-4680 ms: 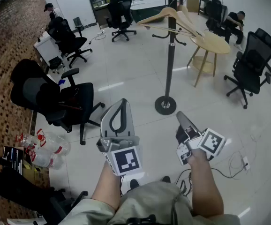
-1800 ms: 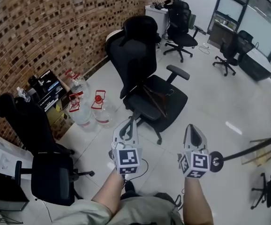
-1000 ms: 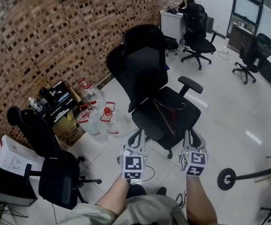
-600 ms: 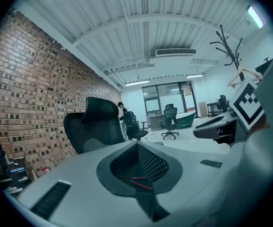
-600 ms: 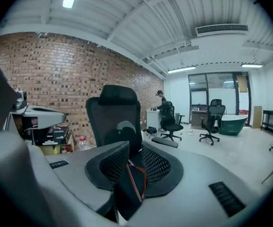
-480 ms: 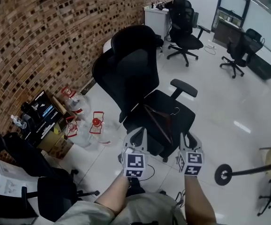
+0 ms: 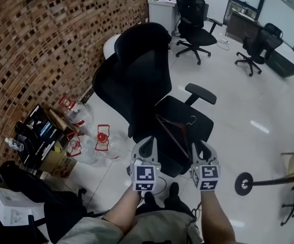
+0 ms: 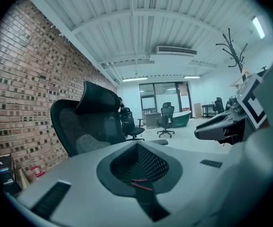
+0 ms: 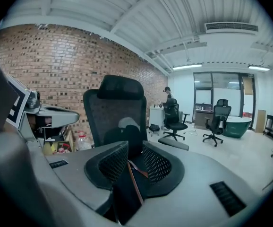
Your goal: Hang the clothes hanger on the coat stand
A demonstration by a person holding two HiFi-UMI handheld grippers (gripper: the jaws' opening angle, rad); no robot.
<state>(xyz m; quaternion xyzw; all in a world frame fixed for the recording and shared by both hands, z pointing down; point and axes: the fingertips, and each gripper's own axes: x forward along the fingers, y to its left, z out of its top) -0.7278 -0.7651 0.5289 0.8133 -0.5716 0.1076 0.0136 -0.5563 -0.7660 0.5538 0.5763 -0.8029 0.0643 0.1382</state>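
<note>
A black office chair (image 7: 137, 80) stands in the middle of the floor, its tall back towards a brick wall (image 7: 30, 39) on the left. A dark wooden clothes hanger (image 7: 173, 130) lies flat on the chair's seat, its arms running from the middle of the seat towards the near edge and its metal hook on the right side, below the right armrest.

The person holds both grippers level and side by side at the near edge of the seat, pointing at the chair. The left gripper (image 7: 147, 140) is at the near left of the seat. Its jaws are closed tip to tip with nothing in them, and the hanger shows only through the loop behind the tips. The right gripper (image 7: 204, 144) is at the near right of the seat, just beside the hanger and short of it. Its jaws have just been opening and now stand partly apart. The hanger's brown arm shows through the gap, lying on the seat beyond the tips, and the pads press on nothing.

The coat stand (image 7: 243, 183) is well apart from the chair, on the right, with its round base on the white floor and its pole running off the right edge of the head view.

Clear water bottles (image 7: 81, 117) with red caps stand on the floor between the chair and the wall. More office chairs (image 7: 195, 27) stand at the far end of the room.
</note>
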